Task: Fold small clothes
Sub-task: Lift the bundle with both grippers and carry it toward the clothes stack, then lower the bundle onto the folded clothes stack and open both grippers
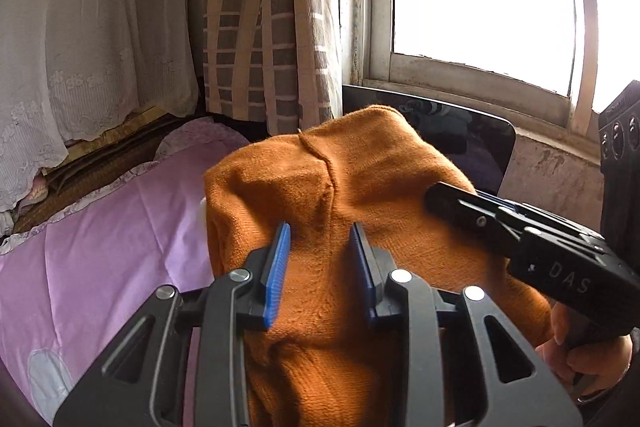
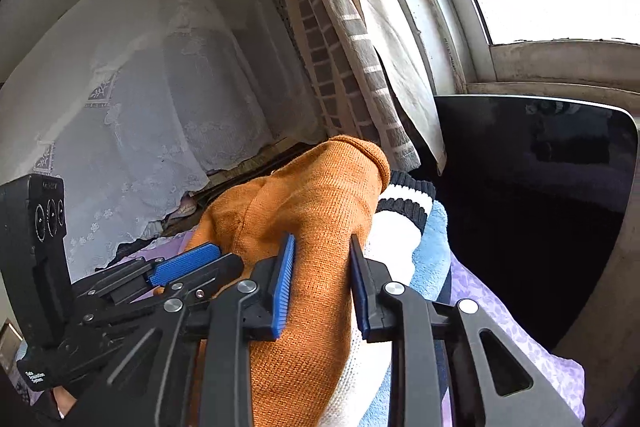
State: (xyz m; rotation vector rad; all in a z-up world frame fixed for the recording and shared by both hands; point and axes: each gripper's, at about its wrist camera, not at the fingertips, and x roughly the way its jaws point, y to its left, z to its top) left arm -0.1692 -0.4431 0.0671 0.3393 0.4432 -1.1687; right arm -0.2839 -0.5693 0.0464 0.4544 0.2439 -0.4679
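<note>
Holding the orange knit garment (image 1: 360, 187) up off the bed, I have my left gripper (image 1: 320, 267) clenched on a bunched fold of it, both blue pads pressed into the cloth; my right gripper (image 2: 322, 283) grasps another bunch the same way, close beside the first. It reads as soft, light and limp: it drapes over both sets of fingers and sags below them, so it will not hold any shape I leave unsupported. The knit is grippy rather than slippery, and I would judge a pinch along a seam or hem steadier than one in mid-panel, where it stretches. Under it in the right wrist view lie a white knit piece with a black striped cuff (image 2: 404, 195) and a light blue towel (image 2: 432, 251), near enough to snag. Open room is the lilac quilt (image 1: 100, 227) to the left; ahead, the black glossy panel (image 2: 540, 187), the checked curtain (image 1: 260, 27) and the window sill (image 1: 460, 79) hem me in
</note>
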